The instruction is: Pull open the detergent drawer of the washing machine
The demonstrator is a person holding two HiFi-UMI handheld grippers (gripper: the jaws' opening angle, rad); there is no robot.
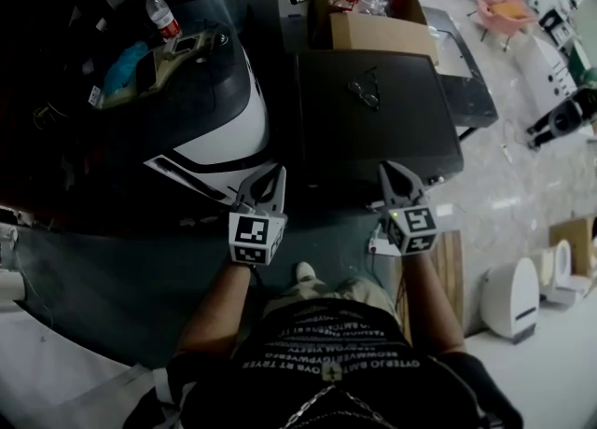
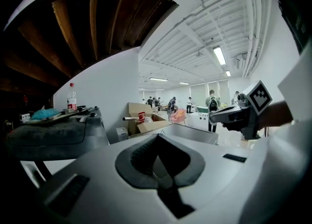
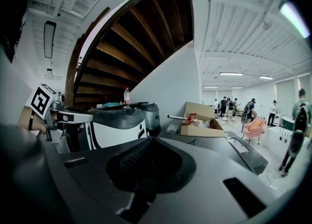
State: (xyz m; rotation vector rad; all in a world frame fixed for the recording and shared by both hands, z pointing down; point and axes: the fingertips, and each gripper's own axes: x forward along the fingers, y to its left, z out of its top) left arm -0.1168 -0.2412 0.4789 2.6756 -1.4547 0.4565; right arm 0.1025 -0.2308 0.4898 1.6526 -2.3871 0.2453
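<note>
A dark, flat-topped box-shaped machine [image 1: 401, 129] stands straight ahead, and a rounded black-and-white appliance [image 1: 224, 105] stands to its left. No detergent drawer can be made out in any view. My left gripper [image 1: 277, 173] is shut and empty, held in the air before the gap between the two machines. My right gripper [image 1: 387, 168] is shut too, empty, near the dark machine's front edge. The left gripper view looks along closed jaws [image 2: 157, 135] toward the dark machine [image 2: 195, 133]. In the right gripper view the shut jaws [image 3: 152, 138] point between both machines.
Eyeglasses [image 1: 366, 91] lie on the dark machine's top. An open cardboard box [image 1: 368, 7] stands behind it. A plastic bottle [image 1: 160, 12] and clutter rest on the rounded appliance. White units [image 1: 511, 297] stand at right. A wooden stair underside [image 3: 131, 33] hangs overhead; people [image 3: 248, 108] stand far off.
</note>
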